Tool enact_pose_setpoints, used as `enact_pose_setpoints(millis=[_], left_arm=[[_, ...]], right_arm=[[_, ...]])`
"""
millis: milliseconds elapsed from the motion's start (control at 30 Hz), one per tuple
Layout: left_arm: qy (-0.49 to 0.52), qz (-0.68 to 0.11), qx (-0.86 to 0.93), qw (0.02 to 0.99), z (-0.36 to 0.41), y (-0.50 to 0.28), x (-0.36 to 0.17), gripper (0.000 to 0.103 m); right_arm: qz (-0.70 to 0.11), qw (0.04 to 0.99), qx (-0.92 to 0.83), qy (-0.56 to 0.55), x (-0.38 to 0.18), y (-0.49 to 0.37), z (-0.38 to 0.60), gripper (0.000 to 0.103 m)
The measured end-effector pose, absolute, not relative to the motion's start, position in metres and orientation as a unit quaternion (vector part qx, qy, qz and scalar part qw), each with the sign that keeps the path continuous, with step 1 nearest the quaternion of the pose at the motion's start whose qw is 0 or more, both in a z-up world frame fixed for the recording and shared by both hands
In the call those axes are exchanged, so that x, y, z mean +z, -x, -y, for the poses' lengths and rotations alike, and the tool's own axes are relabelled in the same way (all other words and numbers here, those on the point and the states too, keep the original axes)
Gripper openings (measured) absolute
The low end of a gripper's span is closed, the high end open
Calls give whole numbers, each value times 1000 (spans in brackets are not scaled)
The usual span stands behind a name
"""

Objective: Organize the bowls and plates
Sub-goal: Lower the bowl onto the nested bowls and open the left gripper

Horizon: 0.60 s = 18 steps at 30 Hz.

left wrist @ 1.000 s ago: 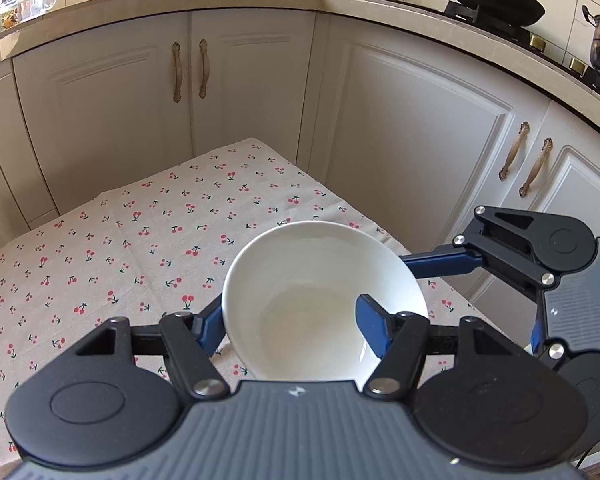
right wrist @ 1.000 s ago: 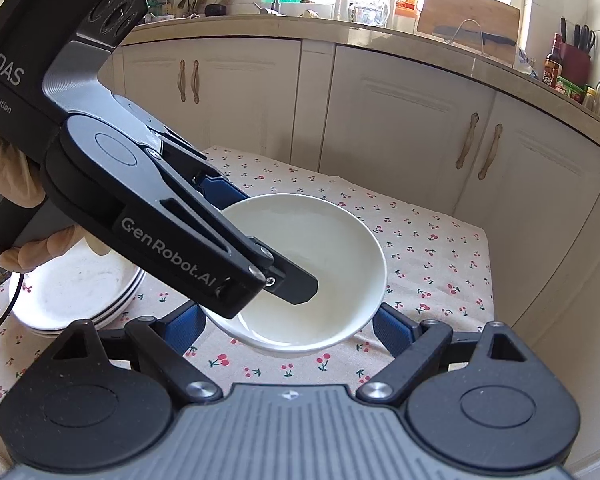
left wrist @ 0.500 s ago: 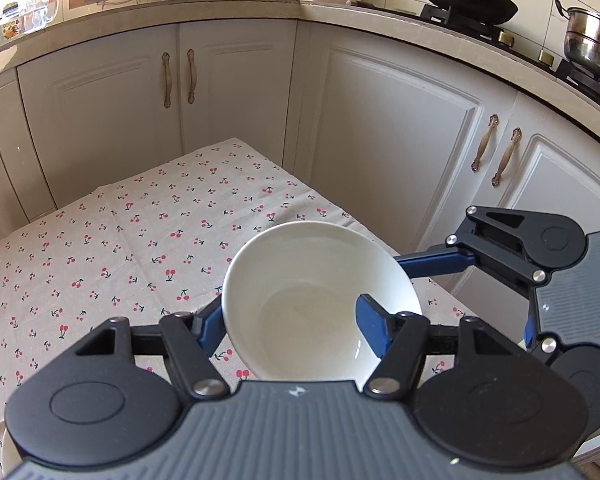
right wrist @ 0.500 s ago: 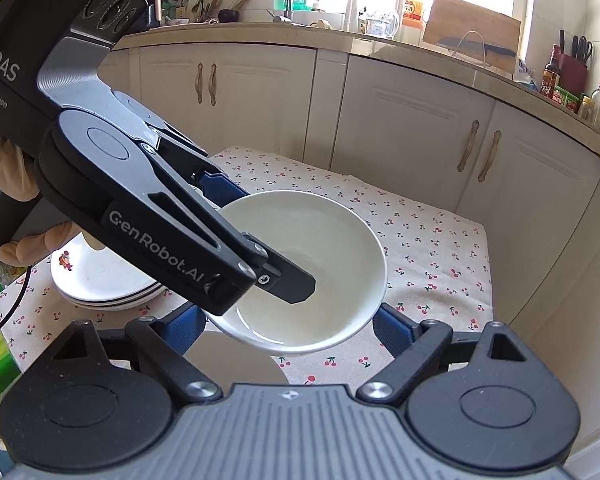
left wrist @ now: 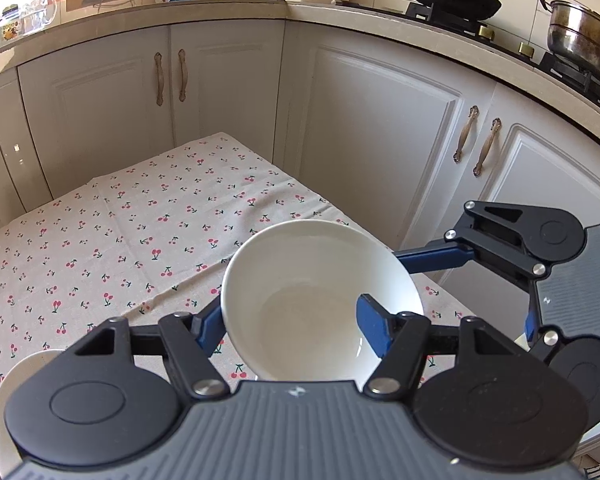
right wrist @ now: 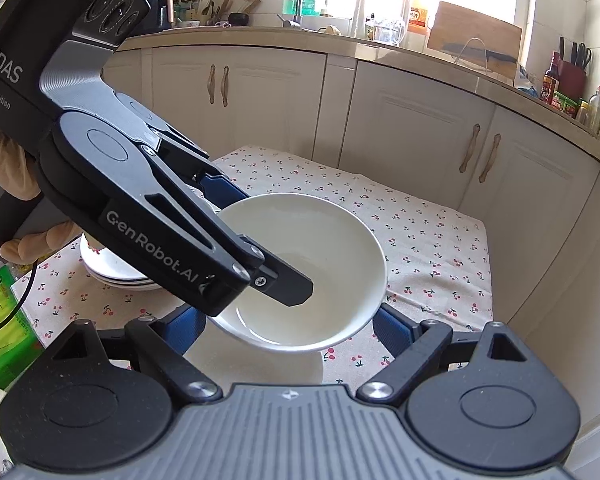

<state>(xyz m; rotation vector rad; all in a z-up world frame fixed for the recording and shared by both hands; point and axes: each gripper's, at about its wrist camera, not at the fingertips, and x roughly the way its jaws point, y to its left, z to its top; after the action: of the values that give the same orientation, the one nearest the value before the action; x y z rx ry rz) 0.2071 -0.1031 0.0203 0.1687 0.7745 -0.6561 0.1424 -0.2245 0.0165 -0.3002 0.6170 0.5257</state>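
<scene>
The left gripper (left wrist: 292,322) pinched the round white ceramic bowl's (left wrist: 320,300) rim, holding it above the cherry-print tablecloth's (left wrist: 120,240) near edge; the right gripper (right wrist: 288,326) stood spread, straddling the bowl.

Plate stack (right wrist: 112,268) half behind left claw (right wrist: 260,240).

I note a plain white bowl (left wrist: 320,300), glossy, no pattern. The tablecloth (left wrist: 132,240) is cream with small red cherries on green stems. My left gripper (left wrist: 296,322) is black with blue finger pads (left wrist: 374,330); right gripper (right wrist: 284,330) the same, grey ribbed body. White plates (right wrist: 112,270) at the tablecloth's left edge. Pale cabinets (left wrist: 100,112), bronze handles (left wrist: 171,76).
</scene>
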Motion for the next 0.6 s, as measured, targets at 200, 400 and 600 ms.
enact_pose_setpoints(millis=[200,400,600], left_arm=[[-73,-377,-320,866,101,-199,13,67],[-68,-384,-322,863,100,-195,6,67],[-64,-392,-322,859,99,-194,-2,67]], right_arm=[[-308,904,255,150,13,-133,225,93],[-318,900,257,149,6,-128,224,93],[-331,896,261,139,-1,-128,224,93]])
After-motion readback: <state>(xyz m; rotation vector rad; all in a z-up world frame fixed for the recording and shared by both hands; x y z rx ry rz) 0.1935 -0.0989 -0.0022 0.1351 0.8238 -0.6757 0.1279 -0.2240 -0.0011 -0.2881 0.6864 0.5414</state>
